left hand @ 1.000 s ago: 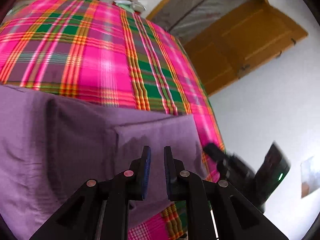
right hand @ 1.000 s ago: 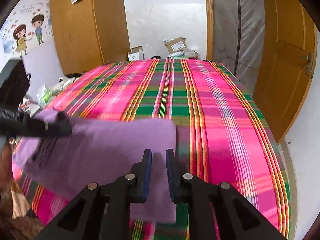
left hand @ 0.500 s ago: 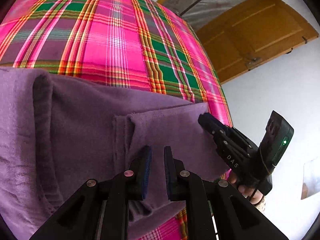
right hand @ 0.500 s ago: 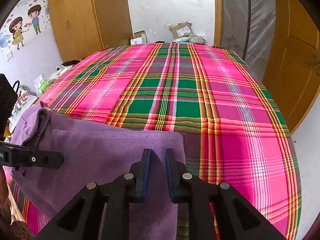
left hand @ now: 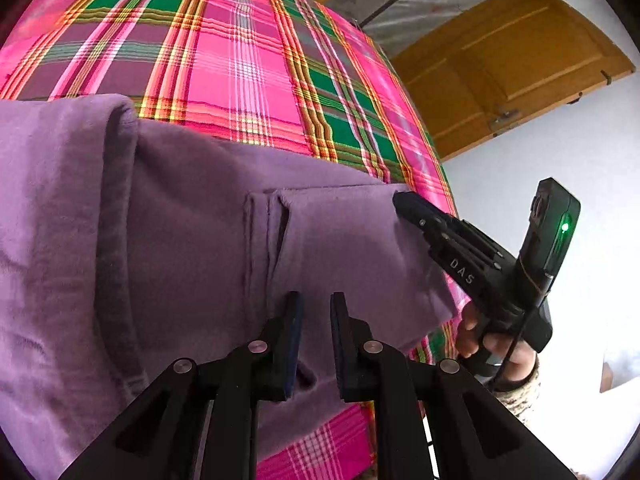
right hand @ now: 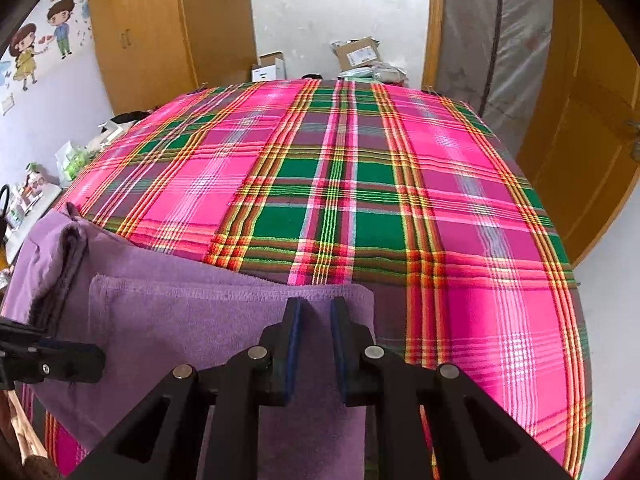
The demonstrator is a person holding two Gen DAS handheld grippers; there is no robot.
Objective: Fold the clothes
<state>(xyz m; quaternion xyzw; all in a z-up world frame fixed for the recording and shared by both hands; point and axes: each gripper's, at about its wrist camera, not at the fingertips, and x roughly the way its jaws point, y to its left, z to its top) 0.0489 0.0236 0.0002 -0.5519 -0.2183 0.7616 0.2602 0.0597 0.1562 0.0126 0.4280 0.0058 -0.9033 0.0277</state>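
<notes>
Soft purple fleece garment [left hand: 192, 216] on plaid bed [right hand: 360, 184], limp, light; grip at hem corners. Both grippers' fingers [left hand: 294, 332] [right hand: 293, 344] slightly spread, pinching nothing.

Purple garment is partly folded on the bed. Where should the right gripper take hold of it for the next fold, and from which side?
Probably the far right corner of the purple garment, where its folded top layer ends in a straight hem beside bare plaid bedspread. Bring the right gripper in low from the right edge: that corner lies flat, exposed, and away from the left gripper.
</notes>
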